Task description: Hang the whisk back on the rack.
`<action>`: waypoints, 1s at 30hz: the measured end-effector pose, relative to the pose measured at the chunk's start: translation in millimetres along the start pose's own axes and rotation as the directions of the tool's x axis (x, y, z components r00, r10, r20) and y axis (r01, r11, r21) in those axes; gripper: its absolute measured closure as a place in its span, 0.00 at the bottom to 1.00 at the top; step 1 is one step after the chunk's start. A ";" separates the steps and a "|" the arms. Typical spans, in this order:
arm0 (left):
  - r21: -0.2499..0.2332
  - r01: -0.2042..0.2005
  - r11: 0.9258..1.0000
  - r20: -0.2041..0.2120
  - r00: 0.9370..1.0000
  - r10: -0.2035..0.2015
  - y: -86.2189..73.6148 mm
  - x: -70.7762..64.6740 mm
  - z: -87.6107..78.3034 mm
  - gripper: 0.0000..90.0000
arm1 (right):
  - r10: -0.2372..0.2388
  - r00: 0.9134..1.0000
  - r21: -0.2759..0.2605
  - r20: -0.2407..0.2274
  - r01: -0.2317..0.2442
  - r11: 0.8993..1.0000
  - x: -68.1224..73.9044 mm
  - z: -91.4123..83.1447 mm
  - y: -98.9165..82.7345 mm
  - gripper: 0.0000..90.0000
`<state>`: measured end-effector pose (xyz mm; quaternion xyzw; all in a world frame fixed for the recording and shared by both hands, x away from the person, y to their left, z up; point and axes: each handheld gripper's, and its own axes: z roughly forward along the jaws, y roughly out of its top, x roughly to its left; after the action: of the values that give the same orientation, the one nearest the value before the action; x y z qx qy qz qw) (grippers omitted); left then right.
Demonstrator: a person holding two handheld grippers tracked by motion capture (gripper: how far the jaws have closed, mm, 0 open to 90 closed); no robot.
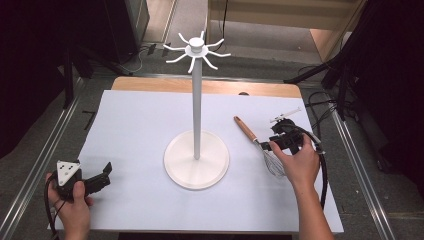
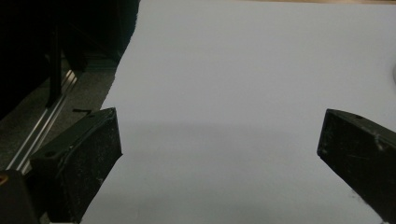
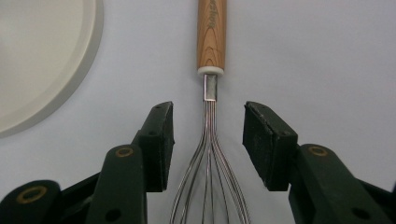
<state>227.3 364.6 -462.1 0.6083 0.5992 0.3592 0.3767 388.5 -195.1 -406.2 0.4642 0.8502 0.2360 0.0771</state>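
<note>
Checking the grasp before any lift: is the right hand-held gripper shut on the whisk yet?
Not yet, open. The right hand-held gripper straddles the whisk wires, with gaps visible beside both pads.

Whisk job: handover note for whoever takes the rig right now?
Right gripper: jaws open either side of the wire neck of the wooden-handled steel whisk, not pressing yet.
Left gripper: open, holding nothing, low over the white table sheet.
Whisk lies flat, right of the white hook stand.
Done: jaws lined up on the whisk.
Left: probably close, lift and hang it on a stand hook.
</note>
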 end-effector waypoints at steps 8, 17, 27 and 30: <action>-0.002 -0.006 1.000 -0.002 1.000 0.006 0.0 -0.8 0.5 0.00 | -0.013 1.000 0.037 -0.002 0.013 0.999 2.7 8.7 17.6 0.61; 0.005 -0.015 1.000 0.000 1.000 0.015 0.2 -1.3 0.8 0.00 | -0.018 1.000 0.091 -0.001 0.018 0.996 6.3 19.4 37.0 0.61; 0.009 -0.025 1.000 -0.003 1.000 0.025 0.3 -2.3 1.2 0.00 | -0.029 1.000 0.165 0.002 0.028 0.986 12.3 39.0 60.3 0.62; 0.009 -0.024 1.000 -0.002 1.000 0.024 0.3 -2.2 1.3 0.00 | -0.035 0.999 0.205 0.033 0.027 0.978 12.4 48.9 65.8 0.61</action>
<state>228.6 362.4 -462.4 0.6169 0.5937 0.3617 0.3690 448.3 -138.6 -416.9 0.4606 0.8756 0.1376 0.0481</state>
